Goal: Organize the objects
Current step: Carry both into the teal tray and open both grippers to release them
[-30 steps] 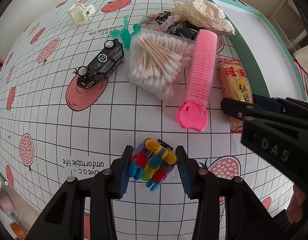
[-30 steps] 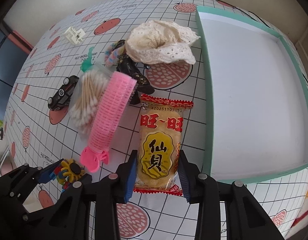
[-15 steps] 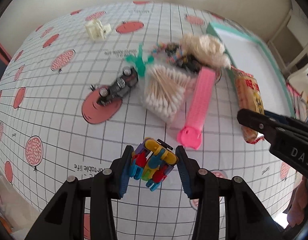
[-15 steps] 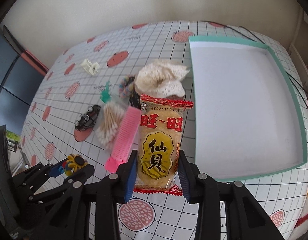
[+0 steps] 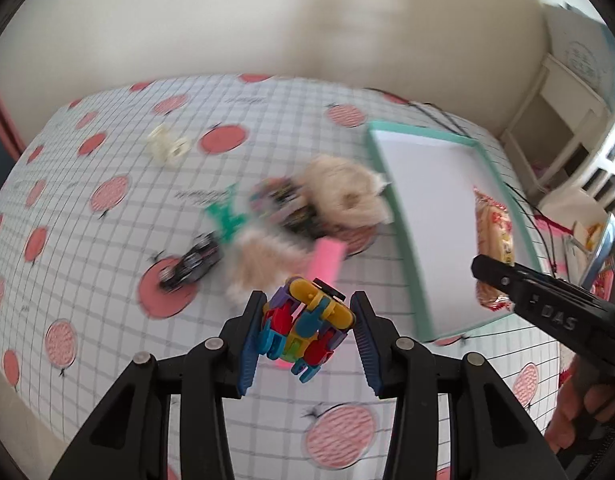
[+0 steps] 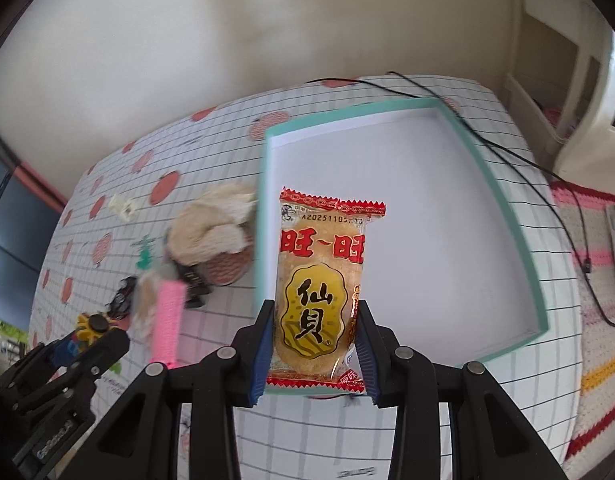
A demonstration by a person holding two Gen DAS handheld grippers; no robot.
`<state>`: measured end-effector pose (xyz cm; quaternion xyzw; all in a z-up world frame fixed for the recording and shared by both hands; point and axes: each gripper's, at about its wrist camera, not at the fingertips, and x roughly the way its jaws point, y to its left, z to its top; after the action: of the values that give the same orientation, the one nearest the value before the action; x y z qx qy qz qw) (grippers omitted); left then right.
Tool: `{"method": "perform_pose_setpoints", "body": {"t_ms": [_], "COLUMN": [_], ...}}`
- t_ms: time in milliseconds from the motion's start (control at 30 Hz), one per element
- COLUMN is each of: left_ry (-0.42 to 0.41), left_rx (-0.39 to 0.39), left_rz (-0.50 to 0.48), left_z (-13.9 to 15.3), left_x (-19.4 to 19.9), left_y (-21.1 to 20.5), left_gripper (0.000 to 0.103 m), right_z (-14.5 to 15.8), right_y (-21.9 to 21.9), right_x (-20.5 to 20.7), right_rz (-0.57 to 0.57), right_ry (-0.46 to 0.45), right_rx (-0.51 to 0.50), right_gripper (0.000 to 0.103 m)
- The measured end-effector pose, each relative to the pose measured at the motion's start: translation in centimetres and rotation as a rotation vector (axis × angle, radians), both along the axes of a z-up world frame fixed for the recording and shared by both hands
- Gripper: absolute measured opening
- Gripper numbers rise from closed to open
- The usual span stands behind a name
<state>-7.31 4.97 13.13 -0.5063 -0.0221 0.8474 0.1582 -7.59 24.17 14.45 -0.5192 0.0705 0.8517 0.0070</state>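
My left gripper (image 5: 305, 334) is shut on a multicoloured plastic link toy (image 5: 305, 330) and holds it high above the table. My right gripper (image 6: 313, 344) is shut on a rice cracker packet (image 6: 323, 280), red and yellow, held above the near edge of the teal-rimmed white tray (image 6: 503, 196). The tray also shows in the left wrist view (image 5: 411, 240), with the right gripper and packet (image 5: 493, 240) over it. On the cloth lie a toy car (image 5: 193, 264), a cotton swab bag (image 5: 259, 264), a pink hair roller (image 5: 327, 256) and a lace cloth (image 5: 343, 196).
A white clip (image 5: 165, 146) lies far left on the tomato-print tablecloth (image 5: 107, 240). Dark wrapped items (image 5: 283, 208) and a green tie (image 5: 225, 216) sit by the swab bag. A black cable (image 6: 507, 152) crosses the tray's far corner. A striped rug (image 6: 595, 280) lies to the right.
Both grippers have lifted further from the table with their loads. The right gripper has carried the packet rightwards over the tray's near edge. The left wrist view is blurred by motion.
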Motion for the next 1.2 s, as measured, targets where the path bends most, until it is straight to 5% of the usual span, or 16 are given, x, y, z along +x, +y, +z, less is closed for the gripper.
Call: {"method": "perform_pose_setpoints", "body": {"t_ms": [267, 533, 900, 1200], "left_ry": [0.087, 0.126, 0.024, -0.023], "left_rx": [-0.022, -0.009, 0.019, 0.036], "left_rz": [-0.136, -0.164, -0.084, -0.07], "left_z": [1.5, 0.8, -4.2, -5.4], "left_x": [-0.2, -2.4, -5.4, -5.5], "left_y": [8.9, 14.7, 15.7, 16.3], "left_gripper": [0.045, 0.045, 0.045, 0.045], "right_z": [-0.1, -0.9, -3.5, -3.8], "right_y": [6.3, 9.9, 10.3, 10.2], "right_x": [0.5, 0.6, 0.2, 0.2], "right_rz": [-0.118, -0.187, -0.202, -0.196], "right_ry": [0.03, 0.039, -0.022, -0.028], "right_rx": [0.023, 0.003, 0.01, 0.001], "right_gripper": [0.04, 0.04, 0.04, 0.041]}}
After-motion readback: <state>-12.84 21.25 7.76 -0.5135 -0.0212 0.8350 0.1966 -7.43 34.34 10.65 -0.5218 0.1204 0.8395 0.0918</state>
